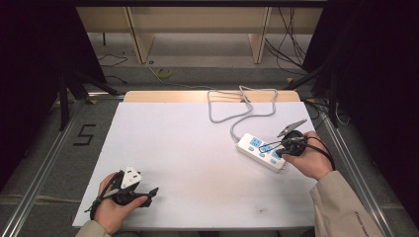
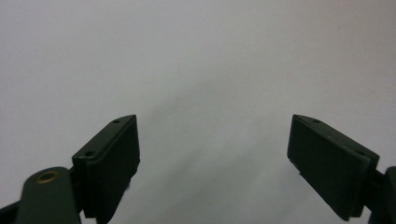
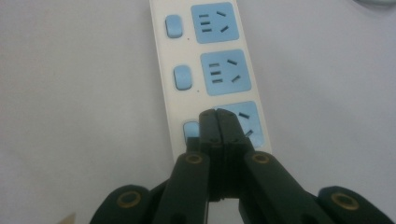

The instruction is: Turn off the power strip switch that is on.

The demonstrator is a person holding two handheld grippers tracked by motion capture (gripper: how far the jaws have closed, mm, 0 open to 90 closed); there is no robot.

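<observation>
A white power strip (image 1: 261,152) with blue sockets and blue switches lies at the table's right side. In the right gripper view the power strip (image 3: 205,70) runs away from the camera, showing three sockets, each with a switch beside it. My right gripper (image 3: 217,113) is shut with nothing between its pads. Its tips sit over the nearest socket (image 3: 250,123), just beside that socket's switch (image 3: 190,130); whether they touch it I cannot tell. In the high view the right gripper (image 1: 263,147) points left over the strip. My left gripper (image 1: 150,196) rests at the near left, open and holding nothing, with the left gripper (image 2: 215,158) facing bare white tabletop.
The strip's grey cable (image 1: 232,106) loops toward the far edge of the white table (image 1: 188,148). Beyond the table are a wooden frame (image 1: 143,39), floor cables and dark curtains on both sides. Metal rails (image 1: 44,163) run along the table's sides.
</observation>
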